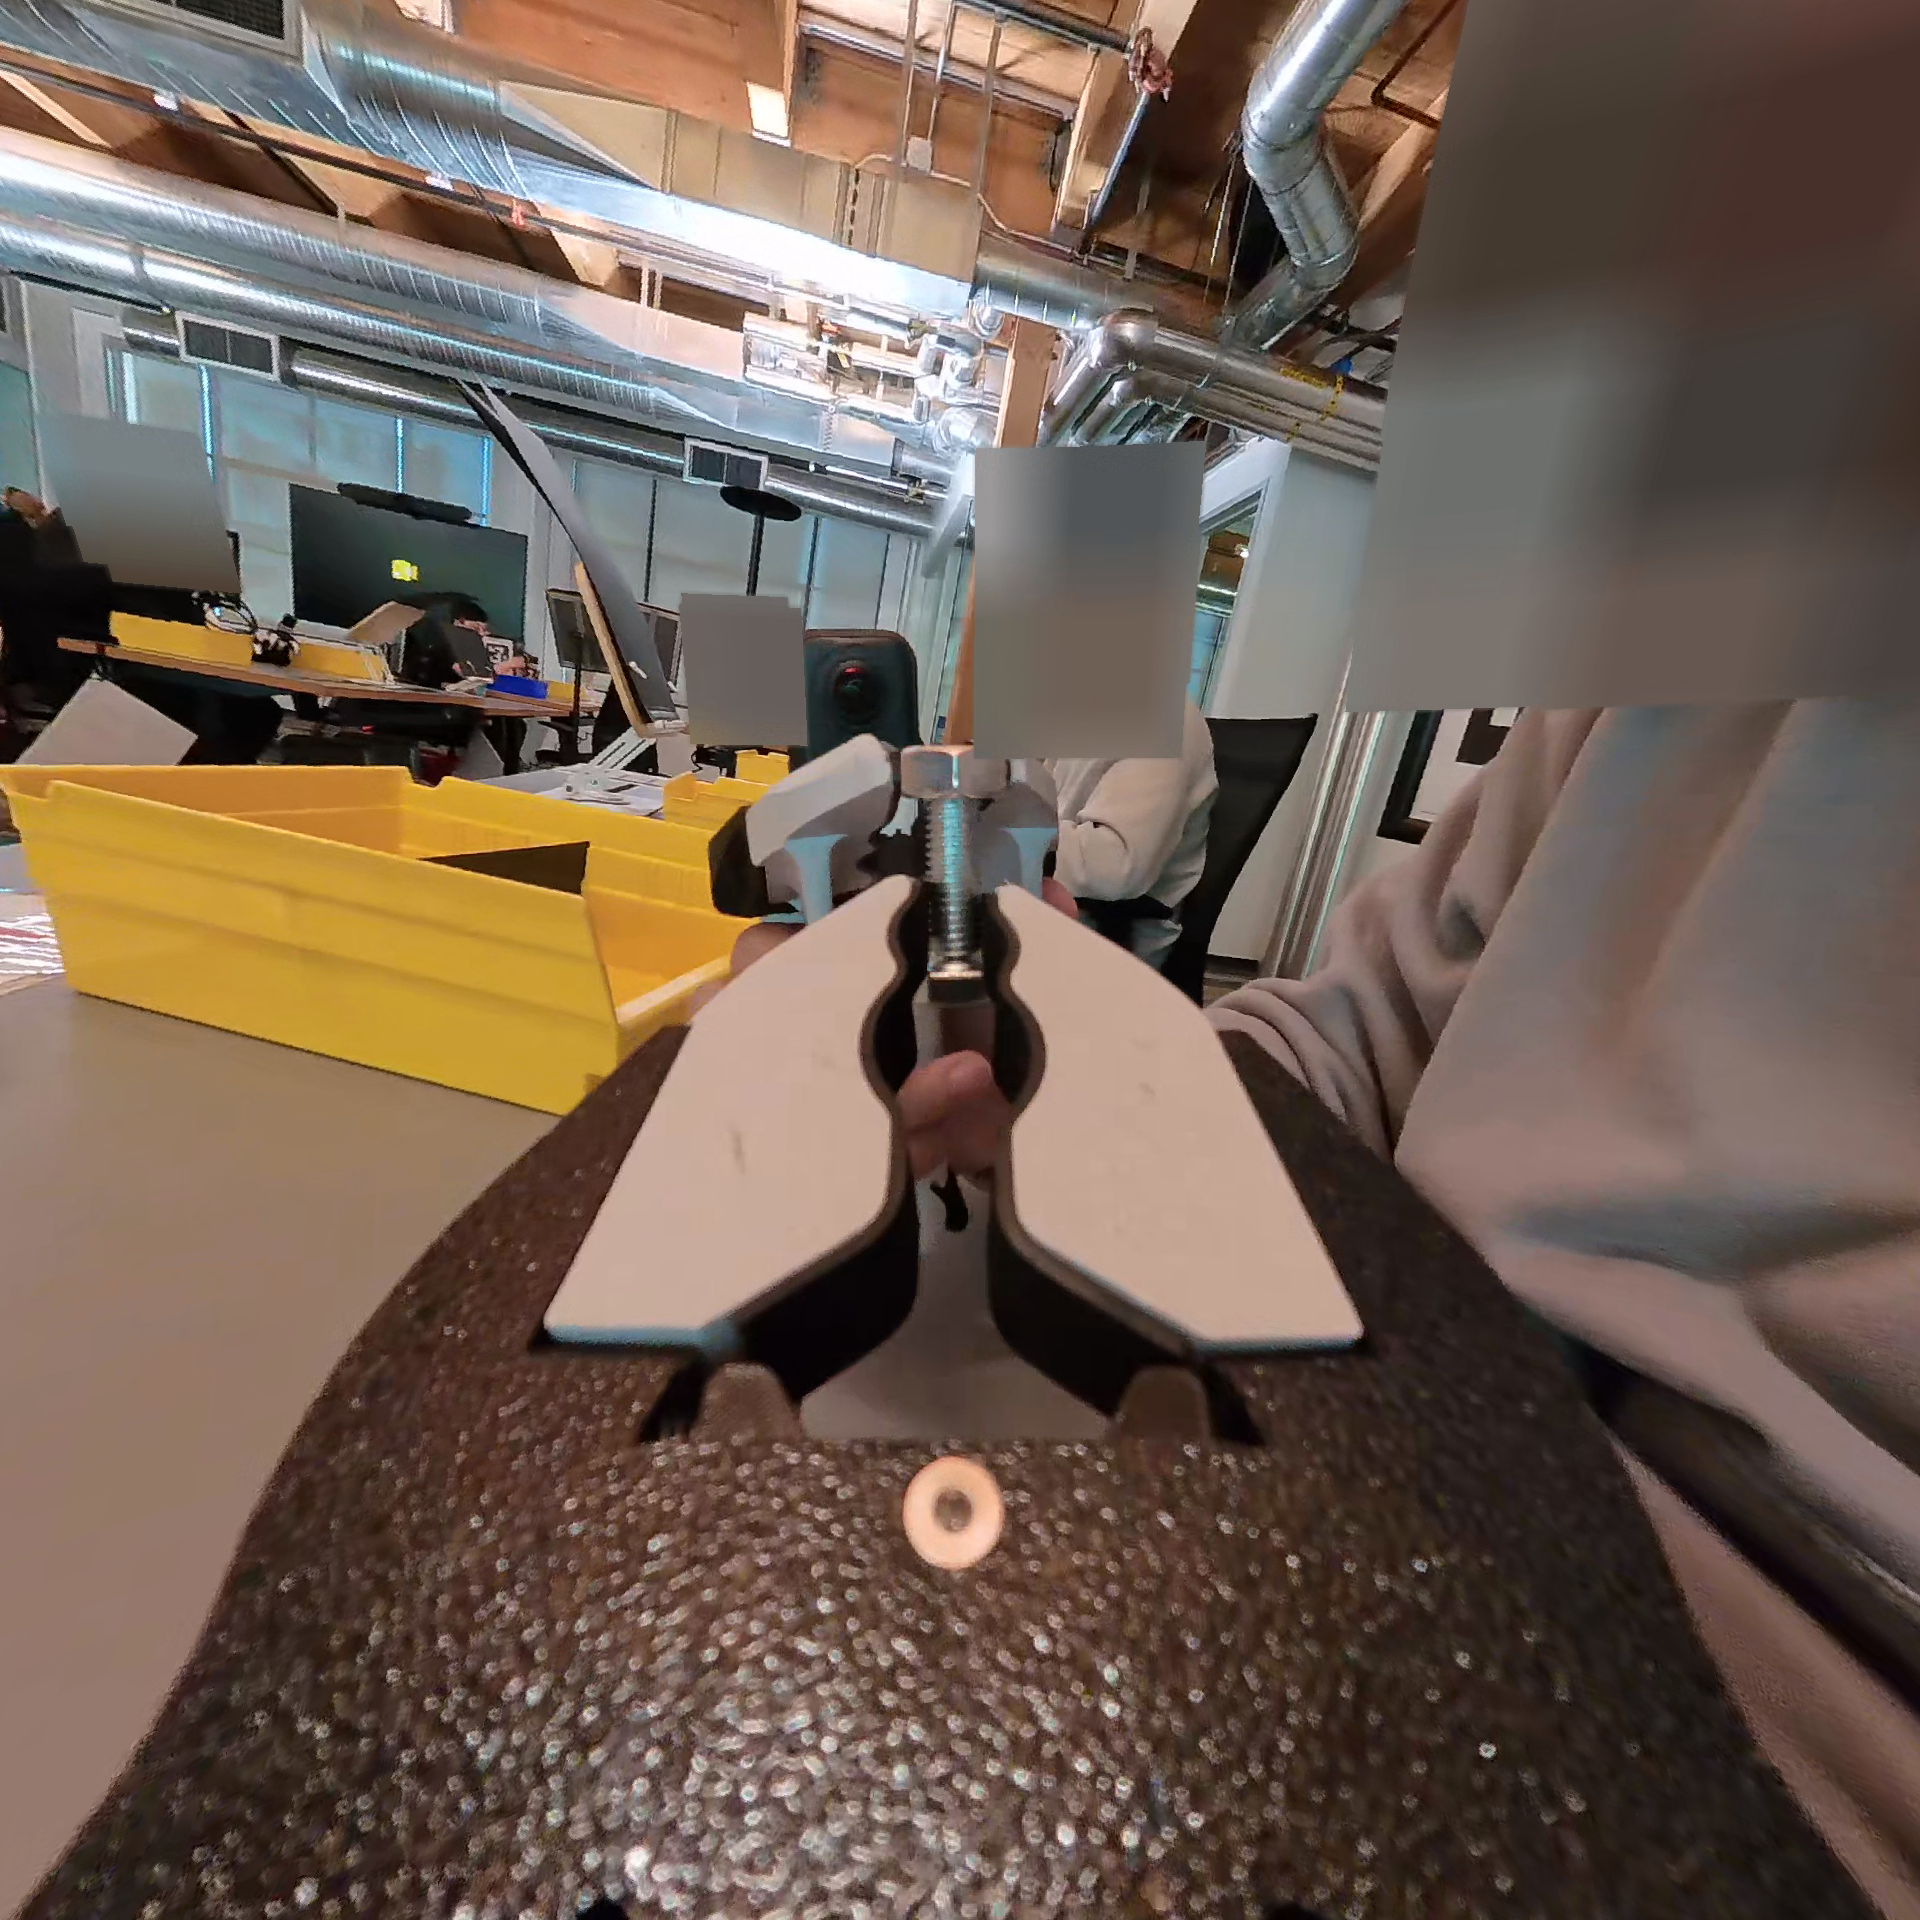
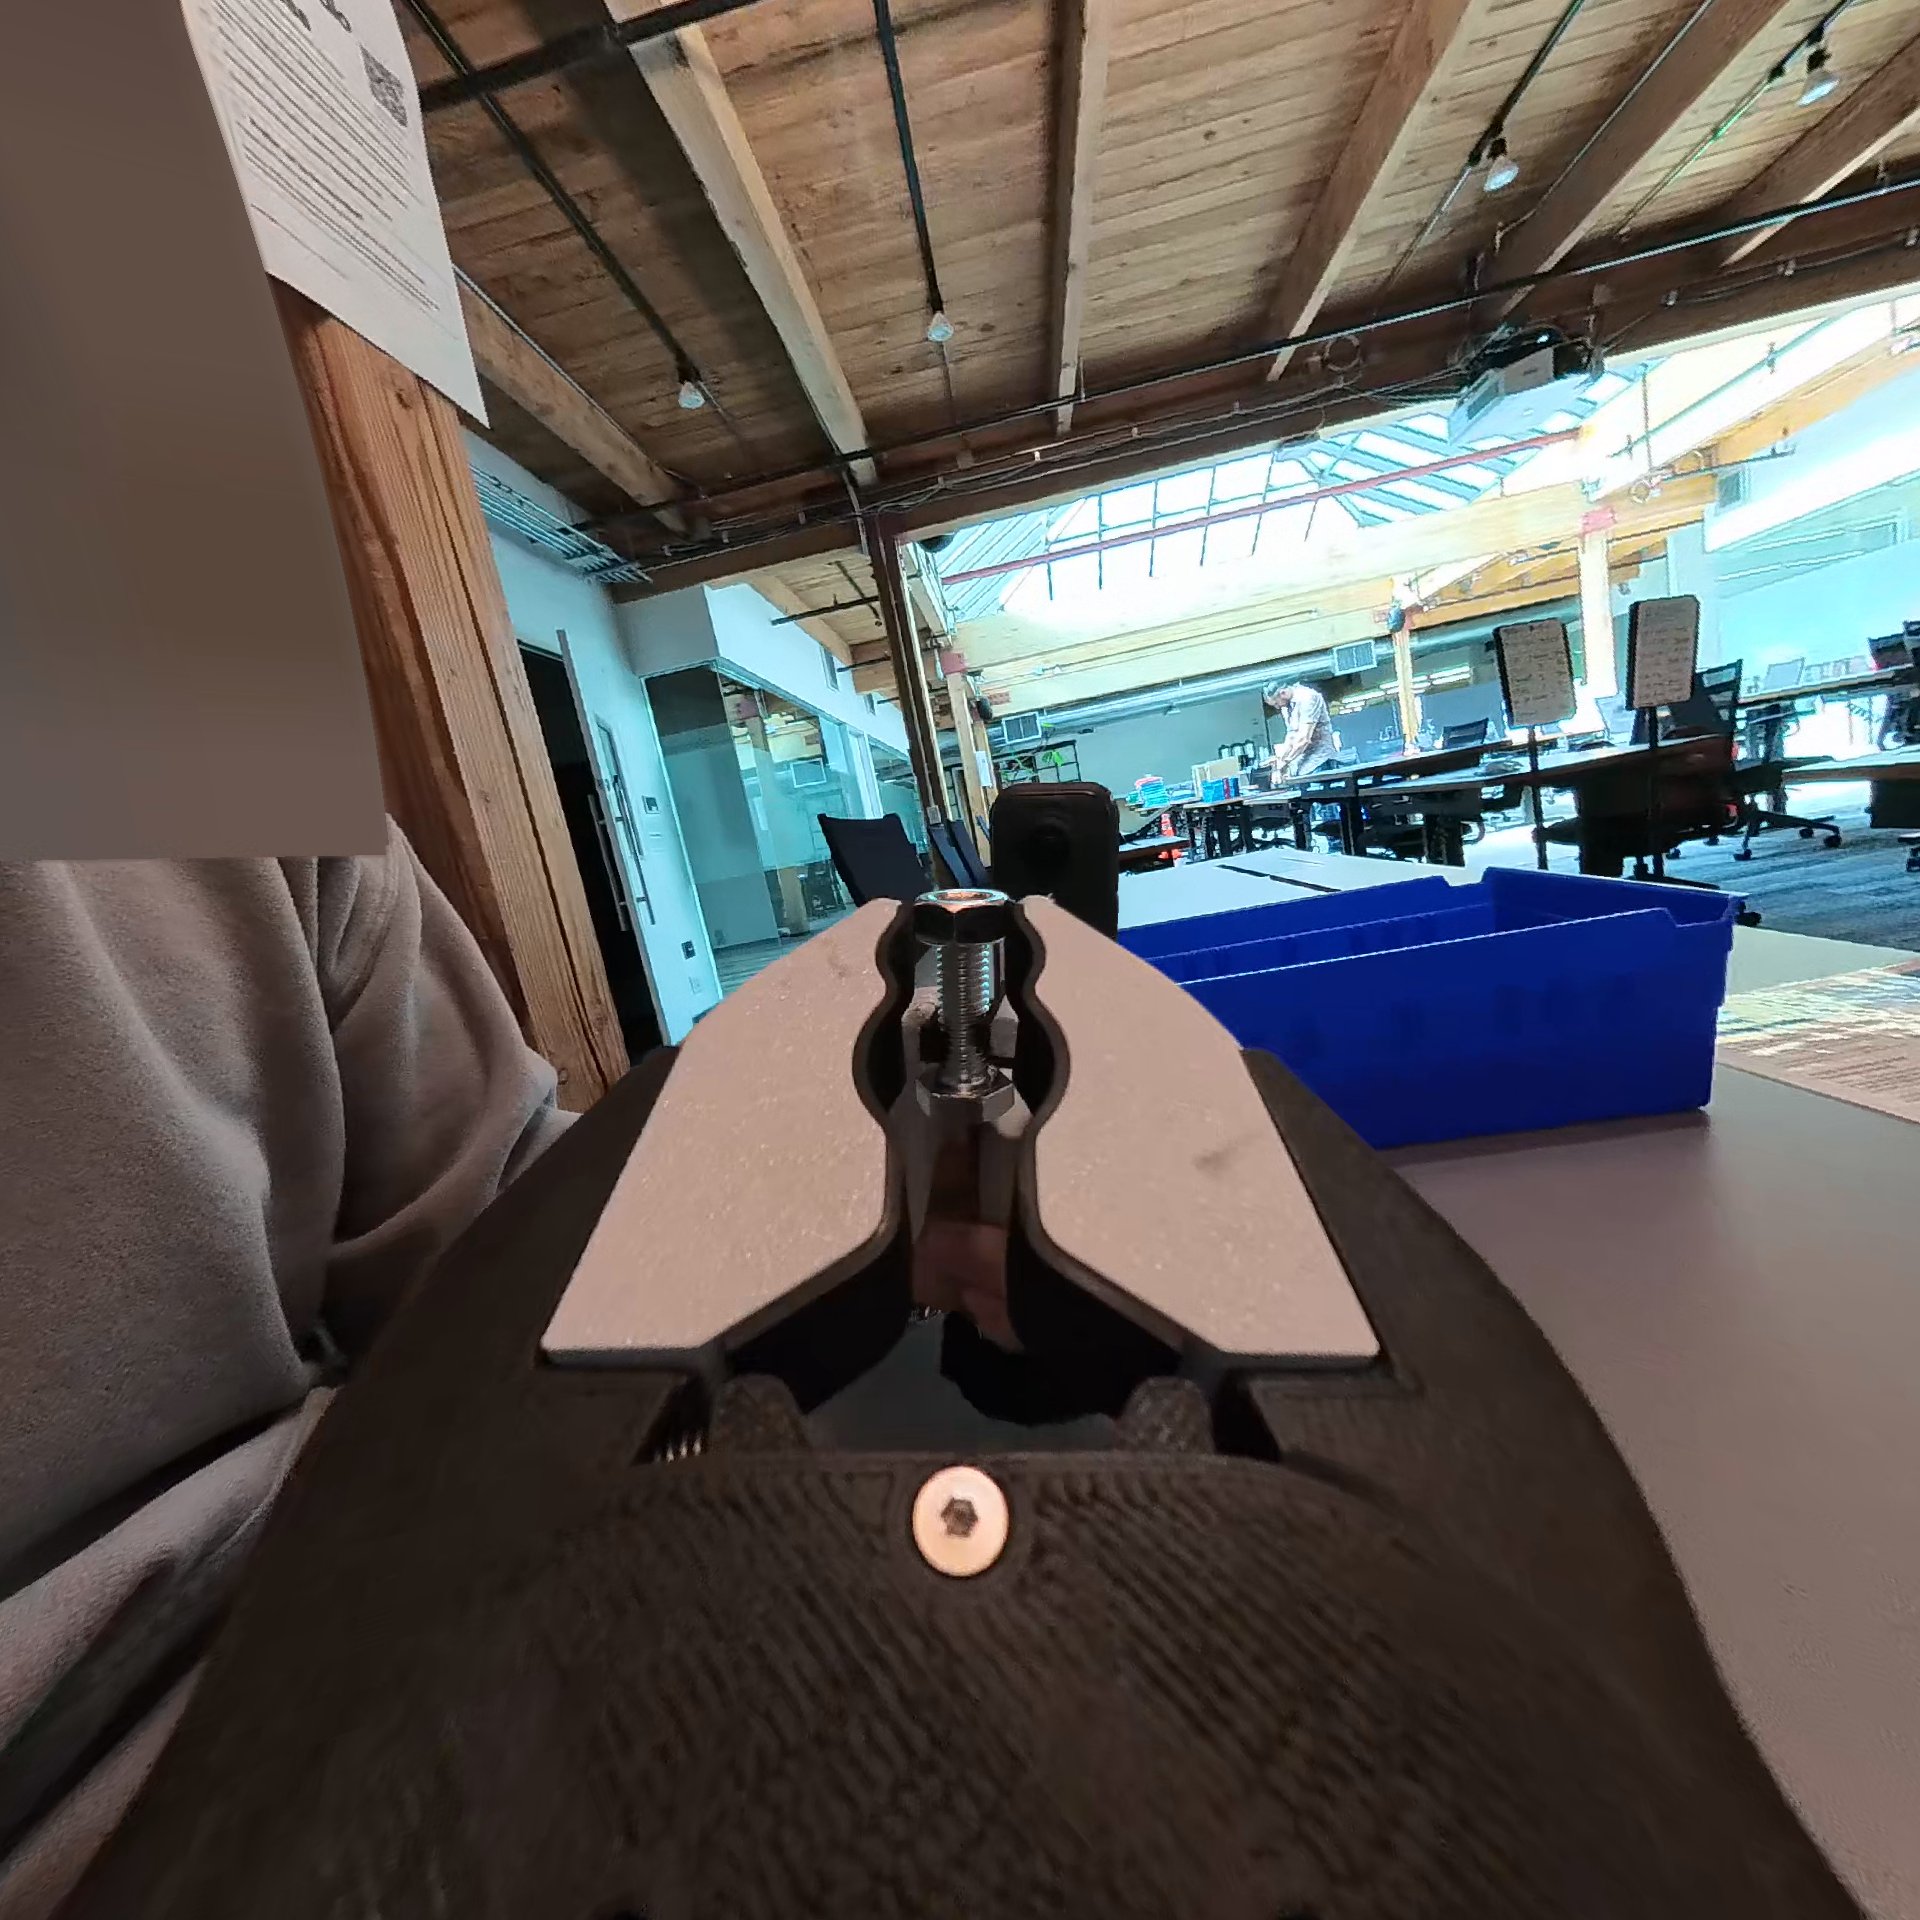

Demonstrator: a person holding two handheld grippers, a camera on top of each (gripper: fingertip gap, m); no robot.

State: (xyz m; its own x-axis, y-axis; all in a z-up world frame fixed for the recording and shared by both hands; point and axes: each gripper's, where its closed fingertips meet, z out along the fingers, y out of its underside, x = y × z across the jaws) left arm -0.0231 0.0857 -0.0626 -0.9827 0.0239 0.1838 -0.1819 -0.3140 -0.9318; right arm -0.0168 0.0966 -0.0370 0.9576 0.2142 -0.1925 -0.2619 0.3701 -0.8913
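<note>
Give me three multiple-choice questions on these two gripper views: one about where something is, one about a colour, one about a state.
1. In the left wrist view, the yellow bin sits:
A. on the table, left of the left gripper
B. on the floor
C. on a chair

2. The bin in the right wrist view is:
A. red
B. blue
C. green

3. The left gripper is:
A. wide open
B. closed on a bolt
C. closed on a cloth

Answers:
1 A, it rests on the grey table.
2 B, its walls are blue.
3 B, both fingers press its thread.
</note>
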